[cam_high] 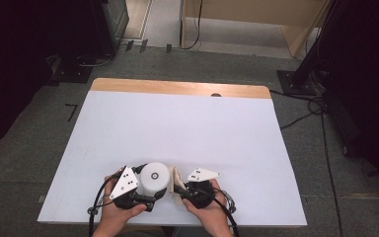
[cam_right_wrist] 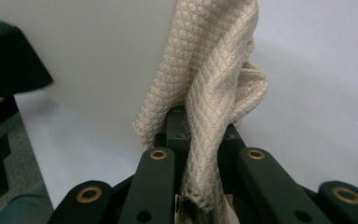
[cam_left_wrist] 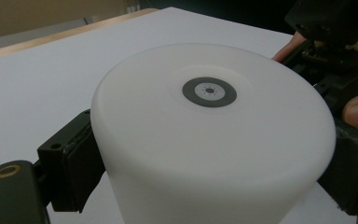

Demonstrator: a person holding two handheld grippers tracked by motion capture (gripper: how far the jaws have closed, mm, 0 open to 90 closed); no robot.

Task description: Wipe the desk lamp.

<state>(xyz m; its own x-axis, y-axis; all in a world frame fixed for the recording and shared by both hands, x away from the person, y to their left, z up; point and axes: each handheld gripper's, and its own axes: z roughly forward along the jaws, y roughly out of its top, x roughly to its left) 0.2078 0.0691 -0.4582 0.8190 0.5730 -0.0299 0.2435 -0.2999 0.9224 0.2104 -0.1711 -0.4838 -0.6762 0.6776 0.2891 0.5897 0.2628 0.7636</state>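
Note:
A white cylinder [cam_high: 155, 177] with a small grey ring on its top stands upright near the front edge of the white table [cam_high: 177, 123]. My left gripper [cam_high: 152, 184] is shut on it, one black pad [cam_left_wrist: 72, 168] on each side of its wall [cam_left_wrist: 209, 140]. My right gripper [cam_high: 178, 186] is shut on a beige textured cloth [cam_right_wrist: 209, 93], pinched between its jaws [cam_right_wrist: 198, 135]. The cloth [cam_high: 175, 178] lies against the cylinder's right side, whose wall [cam_right_wrist: 98, 46] rises just behind it. My right gripper's body [cam_left_wrist: 335, 42] sits close beyond the cylinder.
A wooden strip [cam_high: 177, 88] runs along the table's far edge. Grey floor surrounds the table, with cables [cam_high: 301, 116] and dark stands [cam_high: 296, 79] at the right and black equipment [cam_high: 79, 69] at the far left.

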